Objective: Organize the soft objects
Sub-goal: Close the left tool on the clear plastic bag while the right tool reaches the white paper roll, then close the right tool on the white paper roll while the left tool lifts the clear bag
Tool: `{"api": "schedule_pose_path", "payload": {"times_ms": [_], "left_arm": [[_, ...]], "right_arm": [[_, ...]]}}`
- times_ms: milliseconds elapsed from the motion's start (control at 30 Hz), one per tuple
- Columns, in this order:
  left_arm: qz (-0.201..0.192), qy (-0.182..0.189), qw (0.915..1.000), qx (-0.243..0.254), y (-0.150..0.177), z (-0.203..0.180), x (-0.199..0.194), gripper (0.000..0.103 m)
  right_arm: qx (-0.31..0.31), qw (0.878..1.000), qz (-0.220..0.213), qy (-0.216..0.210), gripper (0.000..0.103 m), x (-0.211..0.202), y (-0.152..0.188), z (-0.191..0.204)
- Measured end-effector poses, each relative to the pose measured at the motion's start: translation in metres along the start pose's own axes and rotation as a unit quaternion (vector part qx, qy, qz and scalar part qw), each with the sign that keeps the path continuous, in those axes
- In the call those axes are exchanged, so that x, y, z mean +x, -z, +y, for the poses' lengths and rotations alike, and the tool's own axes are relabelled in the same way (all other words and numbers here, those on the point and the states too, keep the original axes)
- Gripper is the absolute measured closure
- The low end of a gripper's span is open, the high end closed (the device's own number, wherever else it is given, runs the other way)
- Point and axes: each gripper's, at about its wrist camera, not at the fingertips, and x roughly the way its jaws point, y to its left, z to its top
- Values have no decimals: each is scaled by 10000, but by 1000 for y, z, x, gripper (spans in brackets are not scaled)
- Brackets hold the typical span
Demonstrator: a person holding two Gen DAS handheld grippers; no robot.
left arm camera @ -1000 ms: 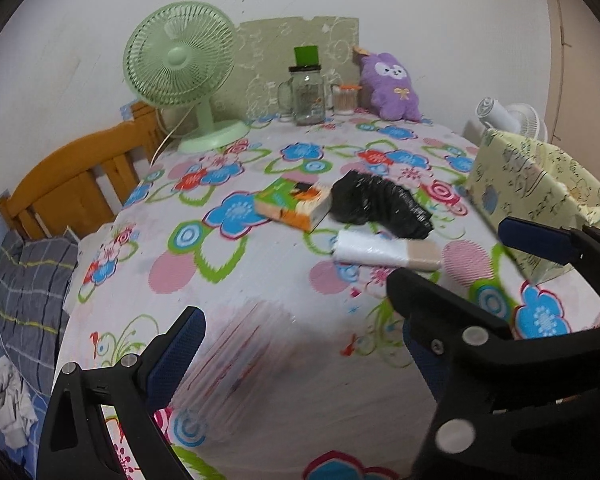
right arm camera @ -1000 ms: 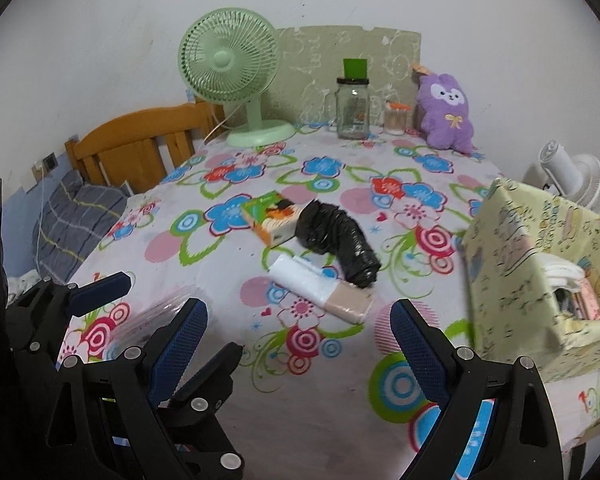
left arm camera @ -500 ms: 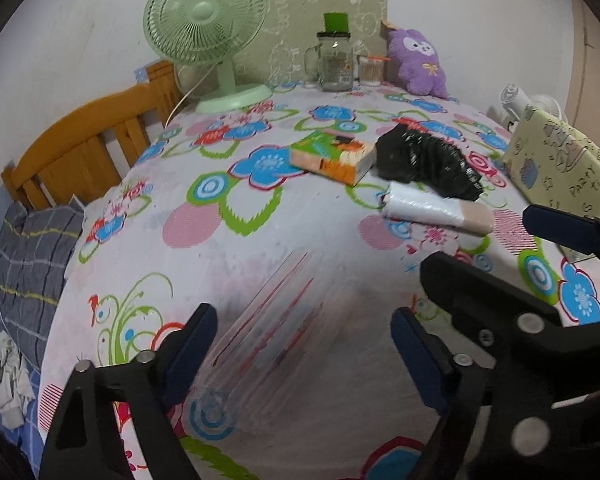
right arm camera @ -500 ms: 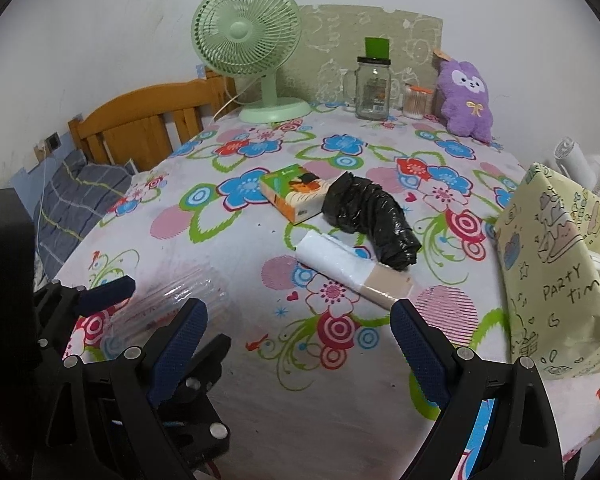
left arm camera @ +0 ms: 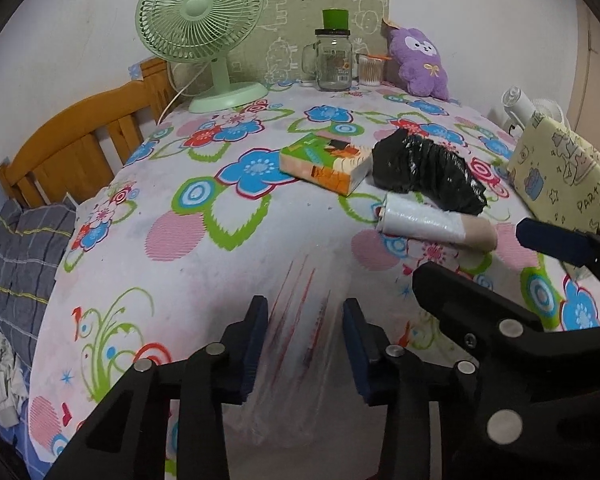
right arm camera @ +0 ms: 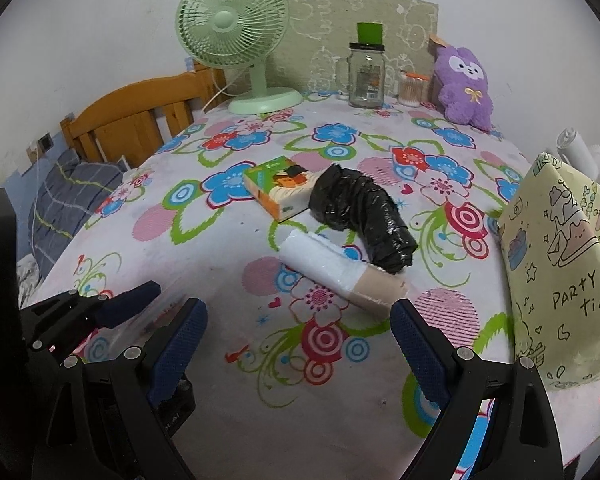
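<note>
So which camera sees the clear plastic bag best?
The left wrist view: the clear bag lies between the left gripper pads, red stripes showing. The right wrist view catches only a sliver behind that gripper.

Your left gripper (left arm camera: 305,344) and right gripper (right arm camera: 298,344): black plastic frames, silver rivets, textured blue pads at twelve o'clock tips.

A clear plastic pack (left arm camera: 300,344) with red stripes is seen at the near edge of the flowered counter (left arm camera: 204,248), lying flat. Farther in, a green-and-orange tissue pack (left arm camera: 324,162), a crumpled black bag (left arm camera: 428,172) and a white roll (left arm camera: 432,224) are clustered, touching. A yellow paper bag (right arm camera: 560,264) is stood at right.
</note>
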Motion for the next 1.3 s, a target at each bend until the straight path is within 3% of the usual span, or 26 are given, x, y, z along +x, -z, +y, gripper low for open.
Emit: {"api": "schedule_pose_path", "payload": {"times_ms": [300, 467, 800, 900, 1033, 1167, 1300], "left_arm": [[10, 168, 9998, -51, -16, -11, 10, 72], [16, 207, 9997, -92, -24, -14, 15, 72], [81, 271, 9995, -149, -33, -15, 26, 72], [68, 217, 9997, -94, -33, -18, 27, 72], [62, 170, 9998, -34, -34, -22, 29, 72], [60, 132, 9999, 80, -33, -28, 29, 72], [75, 178, 9998, 100, -32, -32, 28, 73]], "right_arm": [[25, 9999, -11, 109, 13, 8, -12, -13], [20, 9999, 160, -57, 23, 19, -19, -17], [-87, 9994, 302, -156, 24, 41, -32, -26], [95, 9985, 457, -272, 28, 49, -31, -34], [332, 9970, 621, -322, 40, 57, -29, -43], [232, 9972, 667, -261, 64, 56, -27, -42], [217, 9970, 680, -301, 73, 53, -24, -41]]}}
